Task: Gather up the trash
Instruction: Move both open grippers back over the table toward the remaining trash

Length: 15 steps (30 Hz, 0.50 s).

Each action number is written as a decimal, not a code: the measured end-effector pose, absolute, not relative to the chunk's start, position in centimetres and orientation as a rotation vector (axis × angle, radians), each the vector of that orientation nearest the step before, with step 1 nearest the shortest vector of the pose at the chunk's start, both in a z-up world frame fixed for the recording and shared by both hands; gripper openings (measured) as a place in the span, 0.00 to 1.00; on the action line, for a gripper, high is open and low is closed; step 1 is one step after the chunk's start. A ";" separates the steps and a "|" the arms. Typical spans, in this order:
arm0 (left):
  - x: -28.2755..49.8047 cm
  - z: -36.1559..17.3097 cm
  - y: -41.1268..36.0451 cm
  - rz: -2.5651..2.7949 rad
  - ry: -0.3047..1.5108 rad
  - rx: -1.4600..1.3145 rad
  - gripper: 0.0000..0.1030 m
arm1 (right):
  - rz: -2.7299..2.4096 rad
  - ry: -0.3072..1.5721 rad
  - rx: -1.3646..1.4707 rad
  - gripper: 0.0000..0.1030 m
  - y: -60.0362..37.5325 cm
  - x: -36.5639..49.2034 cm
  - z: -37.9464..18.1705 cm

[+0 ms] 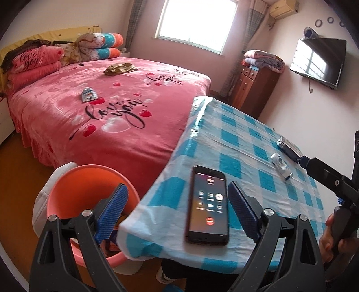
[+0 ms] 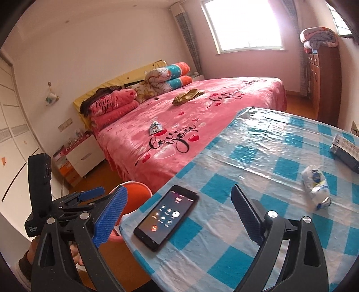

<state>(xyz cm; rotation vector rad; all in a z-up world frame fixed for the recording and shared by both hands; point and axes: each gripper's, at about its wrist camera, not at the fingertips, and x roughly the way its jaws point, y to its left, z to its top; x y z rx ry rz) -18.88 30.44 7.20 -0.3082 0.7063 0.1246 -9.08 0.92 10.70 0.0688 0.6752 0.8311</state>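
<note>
Wardrobe (image 2: 13, 125): white panelled doors along the far left wall, seen from the right wrist.
Bedside cabinet (image 2: 84, 155): white, beside the head of the bed, small items on top.
Bed (image 1: 107, 116): pink cover printed with hearts and script; folded quilts (image 1: 98, 46) and pillows stacked at the head.
Trash on bed: a small crumpled wrapper (image 1: 88, 94) lies mid-cover; an olive crumpled item (image 1: 120, 69) lies further back, near the quilts.
Bin (image 1: 89, 197): orange, on the floor between bed and tabletop, just beside the tabletop's left edge; coloured contents partly visible inside.
Left gripper (image 1: 177, 213): fingers spread wide and empty; one blue pad is over the bin, the other over the tabletop, with the phone between them.
Tabletop (image 1: 237, 139): blue-and-white checked cloth under clear glossy film, reflecting window light.
Phone (image 1: 207, 205): flat near the front edge, screen lit with a call display.
Right gripper (image 2: 179, 215): fingers spread wide, holding nothing, above the front of the tabletop.
Trash on tabletop: a crumpled white wrapper (image 2: 315, 182) right of the phone; a flat box (image 2: 345, 152) behind it at the right edge.
Window (image 1: 197, 20): bright, curtains at both sides.
Dresser (image 1: 253, 89): dark wood, folded blankets on top.
Television (image 1: 318, 61): wall-mounted, screen off.
</note>
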 end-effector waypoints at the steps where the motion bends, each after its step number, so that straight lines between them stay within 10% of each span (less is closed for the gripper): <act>1: -18.7 7.2 30.0 0.119 0.708 -0.304 0.88 | 0.828 0.673 0.075 0.90 0.5 -9.0 10.7; 15: -16.3 7.6 24.5 0.050 0.747 -0.226 0.88 | 0.761 0.660 0.164 0.90 -5.0 -7.3 10.1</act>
